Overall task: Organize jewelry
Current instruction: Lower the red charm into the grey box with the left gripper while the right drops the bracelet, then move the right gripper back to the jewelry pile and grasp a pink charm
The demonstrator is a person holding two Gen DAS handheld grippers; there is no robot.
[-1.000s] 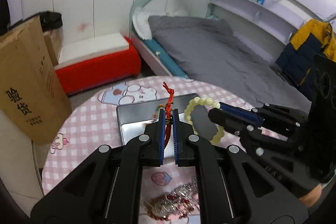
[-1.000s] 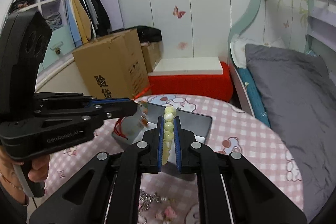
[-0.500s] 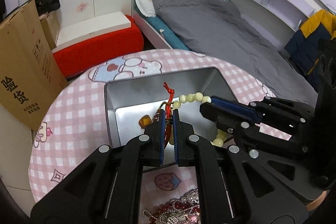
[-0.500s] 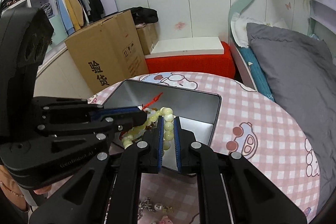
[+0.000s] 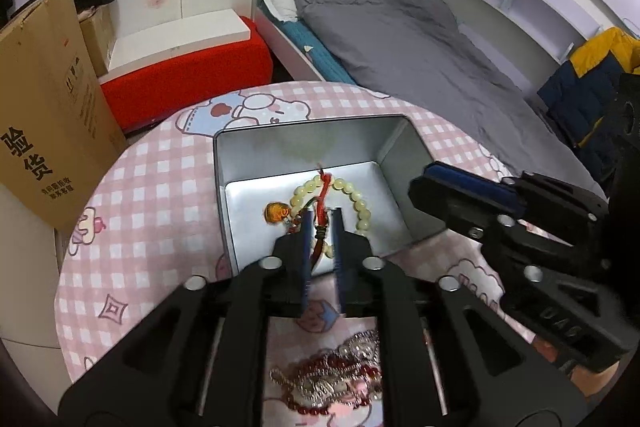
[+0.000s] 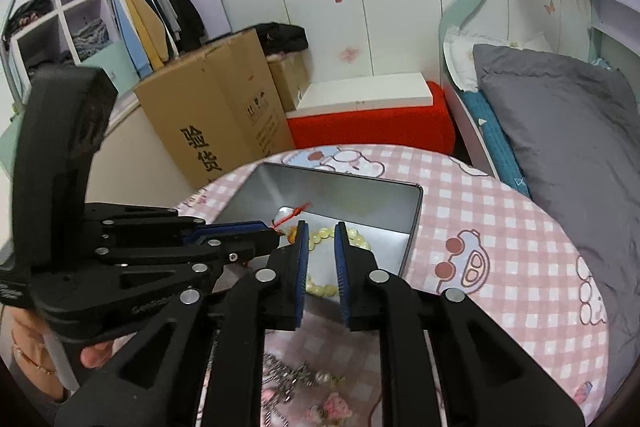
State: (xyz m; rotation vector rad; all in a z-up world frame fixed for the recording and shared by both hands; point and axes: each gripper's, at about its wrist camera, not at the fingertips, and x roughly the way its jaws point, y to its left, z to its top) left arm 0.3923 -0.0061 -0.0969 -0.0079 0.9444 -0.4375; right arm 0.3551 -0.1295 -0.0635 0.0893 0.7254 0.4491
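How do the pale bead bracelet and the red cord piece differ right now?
The bead bracelet is a loop of pale yellow-green beads; the red cord piece is a thin knotted string with an amber charm. The bracelet lies flat on the tin's floor, clear of the right gripper's parted jaws; the cord still runs up between the left gripper's jaws, which have just been opening. Both are inside the tin.

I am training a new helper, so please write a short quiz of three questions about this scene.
1. True or false: the pale bead bracelet lies inside the metal tin.
2. What lies on the tablecloth outside the tin? A) a tangle of dark red beads and silver pieces B) a wristwatch C) a comb
3. What colour is the cord beside the orange charm?
Key: 1 true; 2 A; 3 red.
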